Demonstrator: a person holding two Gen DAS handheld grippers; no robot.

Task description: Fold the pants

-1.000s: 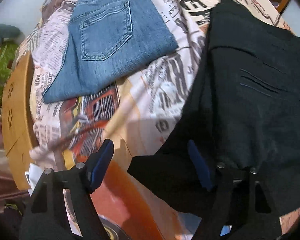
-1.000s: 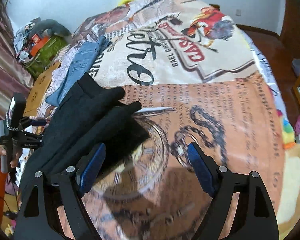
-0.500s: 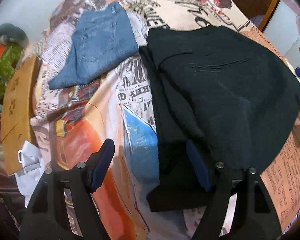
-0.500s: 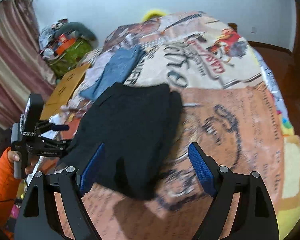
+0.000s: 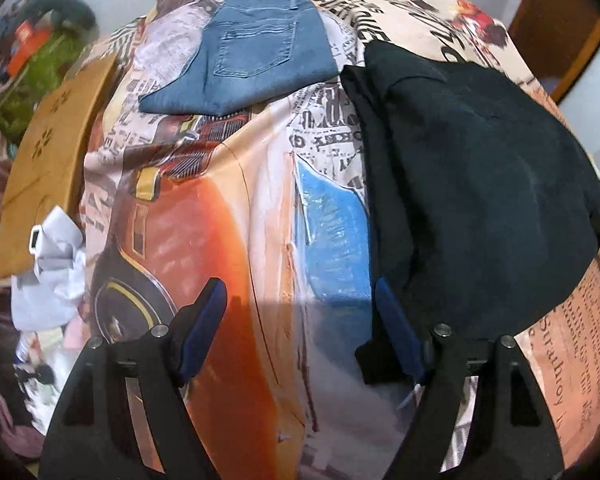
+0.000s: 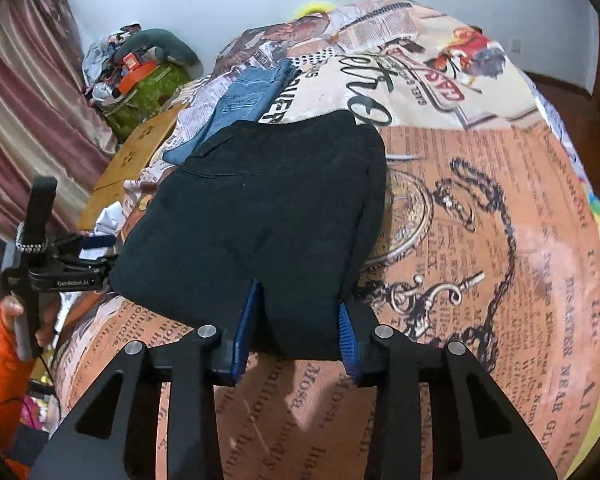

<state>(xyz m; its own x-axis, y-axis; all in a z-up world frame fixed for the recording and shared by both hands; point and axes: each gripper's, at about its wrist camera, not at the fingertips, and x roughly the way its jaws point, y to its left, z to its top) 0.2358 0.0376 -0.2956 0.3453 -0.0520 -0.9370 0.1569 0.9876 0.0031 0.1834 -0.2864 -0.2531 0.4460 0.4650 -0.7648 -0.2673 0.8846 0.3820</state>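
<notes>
The black pants (image 5: 480, 184) lie folded on the printed bedspread; they also show in the right wrist view (image 6: 268, 208). My left gripper (image 5: 300, 320) is open and empty, its right finger at the pants' left edge. It also shows in the right wrist view (image 6: 96, 252), held in a hand at the pants' left side. My right gripper (image 6: 296, 320) has its jaws partly closed, with the near edge of the pants between the blue pads. I cannot tell whether it grips the cloth.
Folded blue jeans (image 5: 252, 60) lie beyond the black pants; they also show in the right wrist view (image 6: 248, 100). A wooden board (image 5: 48, 152) and crumpled white cloth (image 5: 52, 264) sit off the bed's left edge. Clutter (image 6: 140, 76) is piled by the wall.
The black pants were folded over and now lie flat. My right gripper's jaws have narrowed around the pants' near edge. My left gripper stays open and has pulled back left.
</notes>
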